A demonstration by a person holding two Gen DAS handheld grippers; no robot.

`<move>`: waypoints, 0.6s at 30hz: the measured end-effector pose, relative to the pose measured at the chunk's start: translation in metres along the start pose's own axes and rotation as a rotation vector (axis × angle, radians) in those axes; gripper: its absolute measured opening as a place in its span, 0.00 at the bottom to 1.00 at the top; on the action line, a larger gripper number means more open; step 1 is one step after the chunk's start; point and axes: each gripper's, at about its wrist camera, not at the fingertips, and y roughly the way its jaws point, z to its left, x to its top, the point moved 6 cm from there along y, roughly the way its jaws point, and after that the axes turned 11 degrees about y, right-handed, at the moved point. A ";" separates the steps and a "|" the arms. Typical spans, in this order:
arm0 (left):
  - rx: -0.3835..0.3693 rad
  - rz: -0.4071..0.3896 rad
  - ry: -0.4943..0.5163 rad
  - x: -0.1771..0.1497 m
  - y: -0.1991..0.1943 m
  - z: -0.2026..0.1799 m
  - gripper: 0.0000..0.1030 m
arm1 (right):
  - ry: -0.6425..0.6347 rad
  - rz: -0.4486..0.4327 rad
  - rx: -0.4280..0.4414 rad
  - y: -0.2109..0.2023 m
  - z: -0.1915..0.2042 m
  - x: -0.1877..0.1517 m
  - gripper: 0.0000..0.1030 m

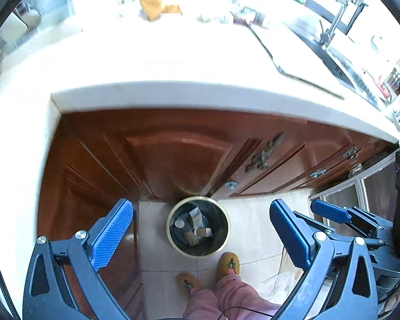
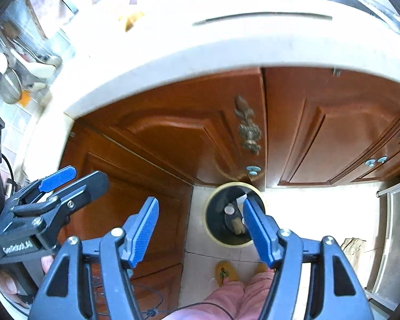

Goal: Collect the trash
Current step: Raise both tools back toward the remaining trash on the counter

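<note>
1. Bin [image 1: 198,226] stands on the tiled floor against the wooden cabinet doors [image 1: 173,154], directly below both grippers and just ahead of the person's yellow slippers [image 1: 228,264].
2. Contents: several pieces of trash [image 1: 193,225] lie at the bottom of the bin, among them a pale folded scrap, a round light lid or cap and a brownish cylinder. Exact identity of each is hard to make out through the fisheye, so these are tentative.
3. Left gripper [image 1: 200,237]: jaws spread wide, nothing between the blue pads, nothing held.
4. Right gripper [image 2: 200,234]: jaws likewise apart with an empty gap; the bin shows through that gap, partly covered by the right-hand pad. Nothing is held.
5. Both tools point steeply down from above the bin, well clear of its rim, and neither touches it.
6. Work done, in my judgement: at least one round of collection is complete, since trash sits in the bin and both claws are empty.
7. Work left: the white countertop [image 1: 173,61] carries loose items at its far side, including an orange-brown packet [image 1: 157,6] and crumpled pale wrappers [image 1: 218,17]. These are overexposed; some probably count as trash to be fetched.
8. Sink [image 1: 341,61] and faucet [image 1: 338,16] lie to the right, not involved at present.
</note>
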 end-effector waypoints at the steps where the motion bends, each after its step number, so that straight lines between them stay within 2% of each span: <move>1: 0.006 -0.011 -0.002 0.006 -0.010 0.002 0.99 | 0.001 -0.009 0.005 -0.004 0.004 0.002 0.66; 5: 0.018 -0.054 -0.011 0.031 -0.048 0.008 0.99 | -0.002 -0.072 0.001 -0.041 0.021 0.013 0.75; 16: 0.057 -0.229 0.027 0.111 -0.148 0.009 0.99 | 0.015 -0.266 0.061 -0.140 0.075 0.073 0.80; 18: 0.064 -0.251 0.028 0.125 -0.161 0.010 0.99 | 0.006 -0.314 0.041 -0.156 0.084 0.086 0.80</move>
